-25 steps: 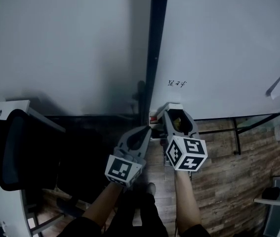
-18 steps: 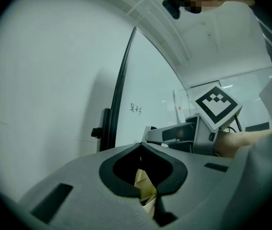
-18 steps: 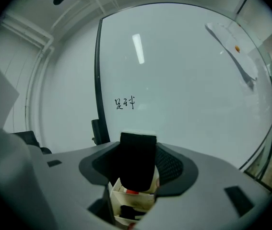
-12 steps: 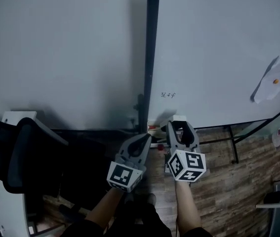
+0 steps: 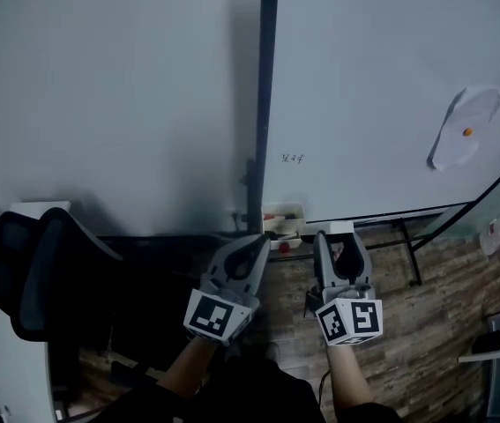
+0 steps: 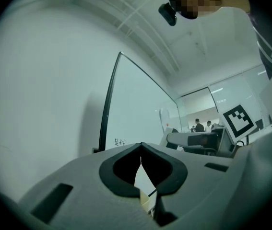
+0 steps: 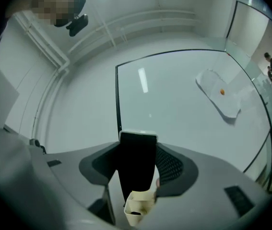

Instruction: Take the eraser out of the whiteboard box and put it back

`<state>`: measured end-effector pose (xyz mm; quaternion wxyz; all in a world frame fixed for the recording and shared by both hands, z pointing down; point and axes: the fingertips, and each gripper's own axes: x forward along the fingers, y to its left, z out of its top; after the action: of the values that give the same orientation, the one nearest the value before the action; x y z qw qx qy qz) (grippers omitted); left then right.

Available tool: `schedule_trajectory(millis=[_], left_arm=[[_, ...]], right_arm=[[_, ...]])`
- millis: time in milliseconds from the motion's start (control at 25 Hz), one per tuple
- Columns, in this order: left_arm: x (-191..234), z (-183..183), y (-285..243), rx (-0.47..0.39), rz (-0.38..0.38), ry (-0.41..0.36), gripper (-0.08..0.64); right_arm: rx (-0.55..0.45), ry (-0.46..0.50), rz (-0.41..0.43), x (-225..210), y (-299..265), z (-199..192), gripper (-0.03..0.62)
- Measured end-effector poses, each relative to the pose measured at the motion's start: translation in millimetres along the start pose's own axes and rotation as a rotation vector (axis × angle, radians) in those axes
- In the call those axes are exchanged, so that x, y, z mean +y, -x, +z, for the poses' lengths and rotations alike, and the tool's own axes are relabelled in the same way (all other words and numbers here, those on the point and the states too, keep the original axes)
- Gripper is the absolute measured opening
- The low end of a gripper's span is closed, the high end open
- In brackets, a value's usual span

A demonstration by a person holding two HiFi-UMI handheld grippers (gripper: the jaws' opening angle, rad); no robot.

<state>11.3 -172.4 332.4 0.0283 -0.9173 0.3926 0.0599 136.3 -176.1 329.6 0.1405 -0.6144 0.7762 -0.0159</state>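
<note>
Firmly in the grip of the right hand-held gripper (image 7: 136, 148), the eraser (image 7: 136, 169); left hand-held gripper (image 6: 141, 147) closed, empty.

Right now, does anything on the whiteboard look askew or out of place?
Yes: the sheet of paper on the right part of the whiteboard hangs crooked, apparently held by a single orange dot.

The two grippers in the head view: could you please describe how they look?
The left gripper and the right gripper look alike: smooth grey plastic shells that taper into two fingers lined with black pads, which are textured on the right gripper. Each carries a white cube at the back, printed with black square markers. No sleeves show on the forearms.
</note>
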Motion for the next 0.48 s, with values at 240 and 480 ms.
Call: schedule_trajectory(millis=[240, 480], left_arm=[[-21, 23, 27, -0.037, -0.029, -0.018, 0.005], [-23, 23, 40, -0.041, 0.006, -0.033, 0.005]], right_arm=[[-0.087, 0.0, 0.004, 10, 51, 26, 0.215], [-0.095, -0.023, -0.011, 11, 69, 18, 0.215]])
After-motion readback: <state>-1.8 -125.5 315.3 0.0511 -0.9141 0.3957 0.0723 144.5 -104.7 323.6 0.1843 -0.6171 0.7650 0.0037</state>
